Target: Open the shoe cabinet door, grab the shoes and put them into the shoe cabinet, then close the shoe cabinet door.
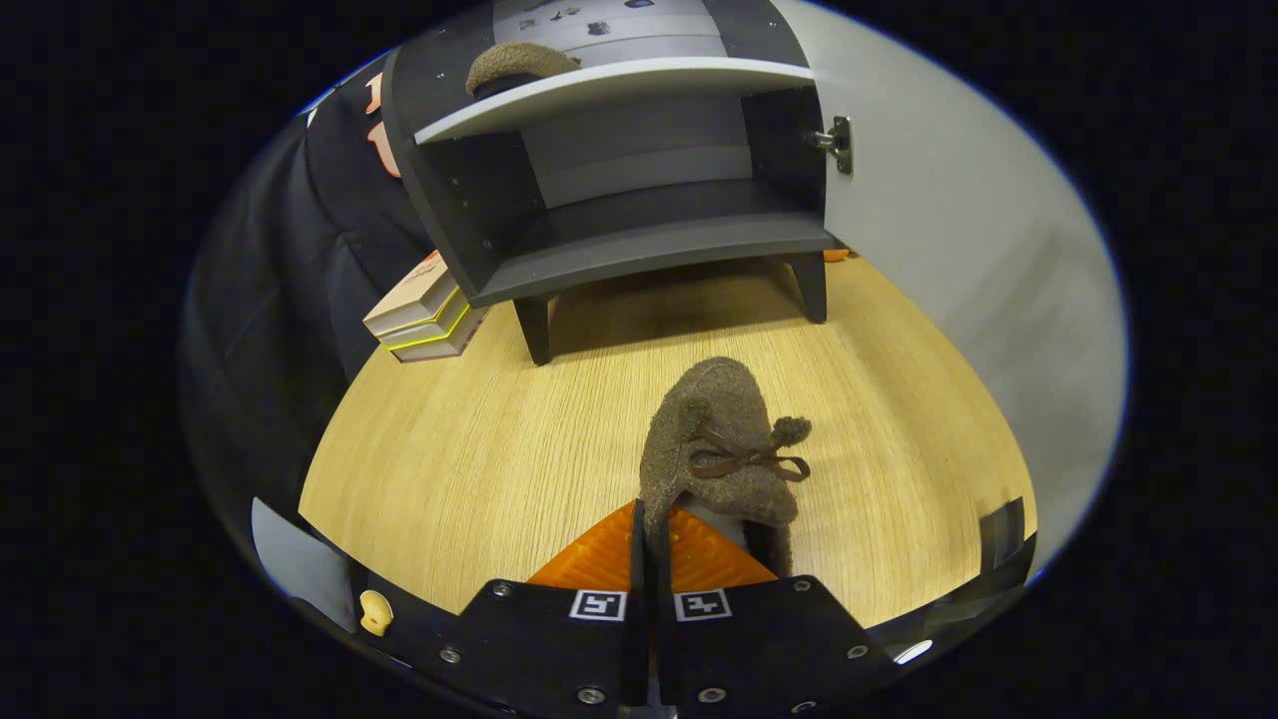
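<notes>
Far left: a stack of books (427, 312) lies on the wooden floor (479, 449), beside the left leg of the shoe cabinet (619, 180). The cabinet stands far ahead, well apart from the gripper (651, 539). A second brown shoe (514, 65) rests on its upper shelf. Near centre: the gripper jaws are almost fully together, pinching the rim of a brown fuzzy shoe (724, 439) with a bow. Right: the cabinet door (958, 250) stands wide open on its hinge (837, 143)

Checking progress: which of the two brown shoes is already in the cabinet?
The brown shoe on the cabinet's upper shelf. The other shoe is outside, pinched at its heel by the gripper jaws above the wooden floor.
</notes>
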The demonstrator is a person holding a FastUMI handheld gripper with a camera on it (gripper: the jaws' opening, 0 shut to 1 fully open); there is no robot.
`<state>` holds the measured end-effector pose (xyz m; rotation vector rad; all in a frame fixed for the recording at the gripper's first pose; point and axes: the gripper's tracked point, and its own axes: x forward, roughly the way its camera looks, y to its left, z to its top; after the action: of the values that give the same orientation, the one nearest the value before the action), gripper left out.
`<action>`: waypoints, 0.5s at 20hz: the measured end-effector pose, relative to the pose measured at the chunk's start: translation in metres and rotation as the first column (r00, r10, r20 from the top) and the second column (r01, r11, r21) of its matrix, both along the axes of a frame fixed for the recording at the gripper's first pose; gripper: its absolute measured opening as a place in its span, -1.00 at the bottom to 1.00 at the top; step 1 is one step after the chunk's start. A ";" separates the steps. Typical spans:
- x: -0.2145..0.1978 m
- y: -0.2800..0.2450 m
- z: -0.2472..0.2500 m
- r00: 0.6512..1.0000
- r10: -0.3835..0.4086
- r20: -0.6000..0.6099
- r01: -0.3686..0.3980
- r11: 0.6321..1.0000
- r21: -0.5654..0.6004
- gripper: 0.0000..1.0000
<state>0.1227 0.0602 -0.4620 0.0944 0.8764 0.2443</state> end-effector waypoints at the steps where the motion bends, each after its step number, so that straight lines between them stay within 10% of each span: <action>1: 0.000 -0.003 0.011 1.000 0.002 0.014 -0.002 1.000 -0.005 -0.93; 10: 0.028 -0.004 0.143 0.981 0.039 0.191 -0.037 0.999 -0.014 -0.93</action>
<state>0.1510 0.0563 -0.3193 0.0434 0.6882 0.2800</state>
